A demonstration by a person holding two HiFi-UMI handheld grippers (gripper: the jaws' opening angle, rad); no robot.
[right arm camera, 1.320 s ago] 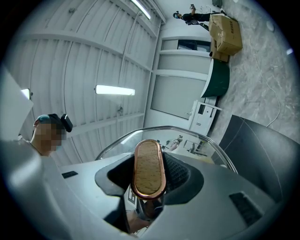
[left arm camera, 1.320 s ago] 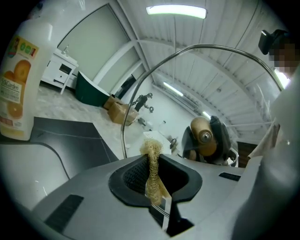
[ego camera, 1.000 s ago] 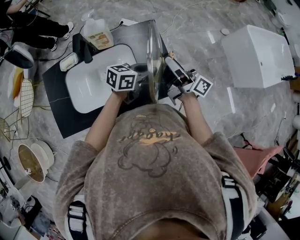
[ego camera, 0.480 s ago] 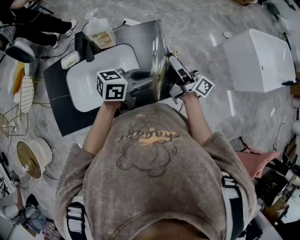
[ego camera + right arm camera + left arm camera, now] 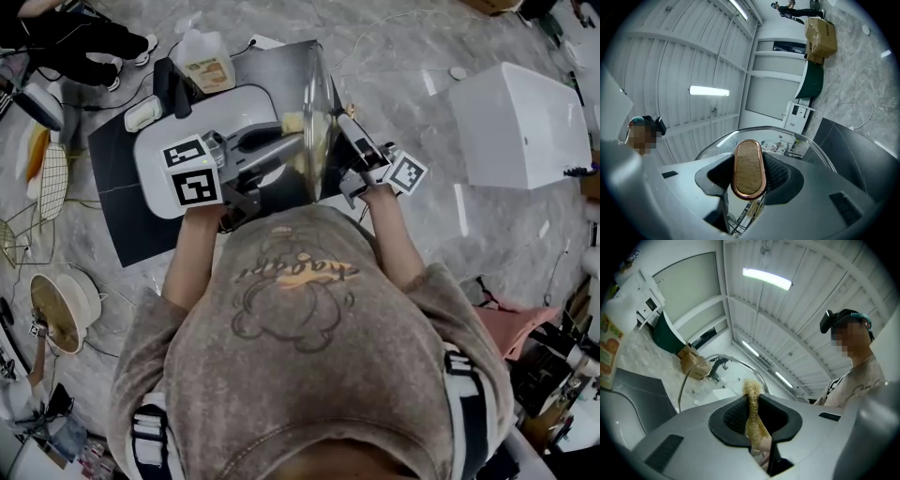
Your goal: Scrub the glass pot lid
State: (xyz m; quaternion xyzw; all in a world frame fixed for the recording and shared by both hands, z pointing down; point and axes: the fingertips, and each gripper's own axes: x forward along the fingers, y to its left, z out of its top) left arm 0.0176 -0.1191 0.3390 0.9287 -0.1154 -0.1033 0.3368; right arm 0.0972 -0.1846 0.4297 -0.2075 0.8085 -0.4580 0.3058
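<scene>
Right gripper: its jaws are closed on the oval wooden knob with a copper-coloured rim, which fills the gap between the dark pads.
Clear glass pot lid with a metal rim: it stands on edge straight ahead of the right gripper's jaws, carried by that knob and resting on nothing.
Left gripper: its jaws pinch a thin, yellowish fibrous scrubber, which sticks out a little beyond the pads.
Scrubber and lid: the lid's inner face is just ahead of the left gripper's tips, on the side away from the knob. The scrubber's tip seems to reach the glass, but contact cannot be confirmed.
White basin: it lies below and beyond both grippers, under the raised lid.
Done: the lid is gripped and lifted, the scrubber is in hand, and the two have been brought together.
Left: judged as early or mid scrub. No suds or wiped patch shows, so how much glass is clean cannot be told. The knob side and the rim likely remain.
</scene>
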